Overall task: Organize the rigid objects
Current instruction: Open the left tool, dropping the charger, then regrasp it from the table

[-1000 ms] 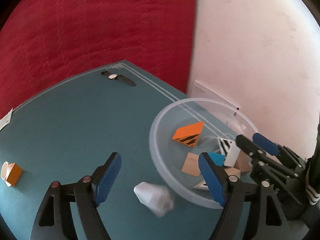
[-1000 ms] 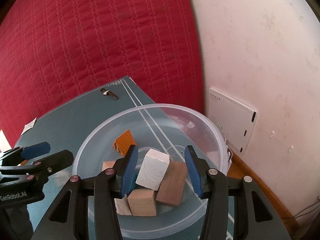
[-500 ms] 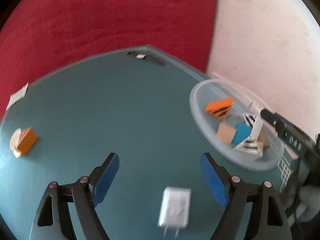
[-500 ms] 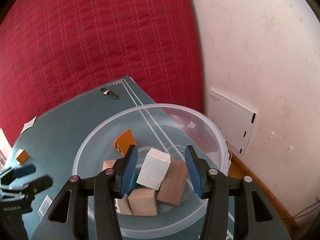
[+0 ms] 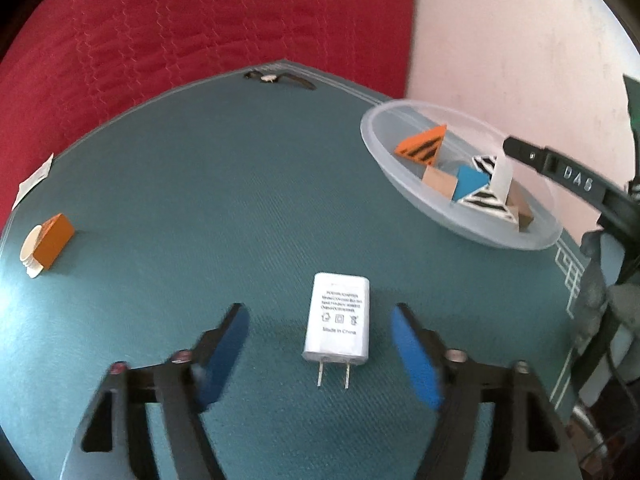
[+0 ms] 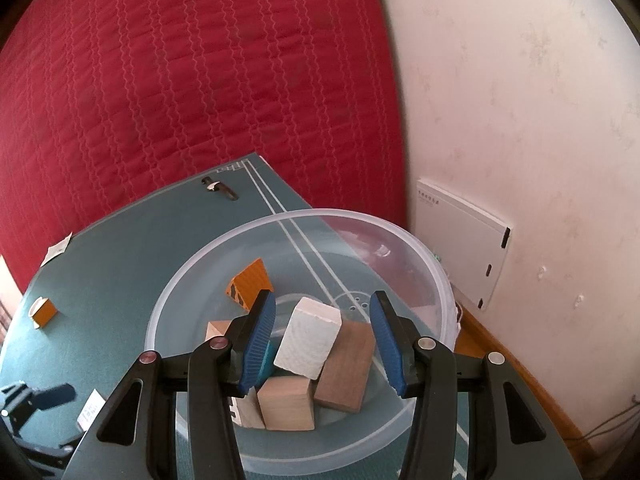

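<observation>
A white power adapter (image 5: pixel 336 320) lies flat on the teal table (image 5: pixel 200 200), prongs toward the camera. My left gripper (image 5: pixel 318 314) straddles it. The jaws are closing, with a gap left on both sides of the adapter. My right gripper (image 6: pixel 322 298) hovers open over the clear plastic bowl (image 6: pixel 168 300). A white block (image 6: pixel 308 336) leans on wooden blocks (image 6: pixel 286 402) below its pads, untouched. In the left wrist view the bowl (image 5: pixel 372 136) holds an orange striped wedge (image 5: pixel 424 148) and a blue wedge (image 5: pixel 470 184), and one right finger (image 5: pixel 560 168) reaches over it.
An orange box with a white roll (image 5: pixel 48 242) sits near the table's left edge. A wristwatch (image 5: pixel 278 79) lies at the far corner, a paper label (image 5: pixel 34 178) at the left rim. Red quilted fabric and a white wall stand behind, with a white panel (image 6: pixel 460 240) on the wall.
My left gripper swung away from the bowl and sank over the adapter, which was blurred at first and now lies still between narrower jaws. The right gripper has not moved.
</observation>
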A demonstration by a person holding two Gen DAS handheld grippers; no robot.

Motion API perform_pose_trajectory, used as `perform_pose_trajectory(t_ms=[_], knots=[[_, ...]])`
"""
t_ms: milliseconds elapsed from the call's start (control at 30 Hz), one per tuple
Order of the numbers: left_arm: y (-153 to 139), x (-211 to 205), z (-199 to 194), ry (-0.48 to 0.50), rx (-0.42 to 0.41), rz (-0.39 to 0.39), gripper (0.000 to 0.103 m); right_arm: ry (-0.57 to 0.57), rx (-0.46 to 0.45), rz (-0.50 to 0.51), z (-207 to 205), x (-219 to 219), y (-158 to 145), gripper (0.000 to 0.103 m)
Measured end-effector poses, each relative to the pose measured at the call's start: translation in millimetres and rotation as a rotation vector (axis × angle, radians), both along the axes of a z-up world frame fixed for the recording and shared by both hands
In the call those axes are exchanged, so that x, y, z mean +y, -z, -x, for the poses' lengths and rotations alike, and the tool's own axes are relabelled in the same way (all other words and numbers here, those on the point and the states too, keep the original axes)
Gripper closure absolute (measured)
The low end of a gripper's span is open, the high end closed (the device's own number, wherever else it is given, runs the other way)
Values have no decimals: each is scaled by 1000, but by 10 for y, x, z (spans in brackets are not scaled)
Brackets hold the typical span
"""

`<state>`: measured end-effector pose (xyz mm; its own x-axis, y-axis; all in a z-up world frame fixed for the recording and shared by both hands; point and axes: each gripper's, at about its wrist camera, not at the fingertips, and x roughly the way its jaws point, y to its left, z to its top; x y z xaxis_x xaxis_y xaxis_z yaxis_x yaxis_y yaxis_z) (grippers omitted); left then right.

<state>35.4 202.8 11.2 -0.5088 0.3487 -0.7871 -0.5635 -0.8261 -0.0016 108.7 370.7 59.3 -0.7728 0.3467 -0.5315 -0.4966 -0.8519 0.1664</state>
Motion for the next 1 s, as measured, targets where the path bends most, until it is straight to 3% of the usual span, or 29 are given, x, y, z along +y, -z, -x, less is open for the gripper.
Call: perform_pose_trajectory(t_ms=[133, 200, 267, 700, 1000], knots=[[25, 7, 11, 3, -1, 5, 54, -2, -1, 0, -8, -7, 3, 52], [8, 19, 17, 8, -5, -3, 67, -2, -1, -1, -9, -9, 3, 52], [-7, 21, 14, 17, -9, -11, 71, -1, -1, -1, -11, -7, 3, 52], [-449, 448, 173, 68, 93, -60, 72, -1, 6, 2, -1, -10, 1, 52], [-536, 836, 351, 101, 131, -83, 72, -1, 12, 15, 38, 8, 19, 52]])
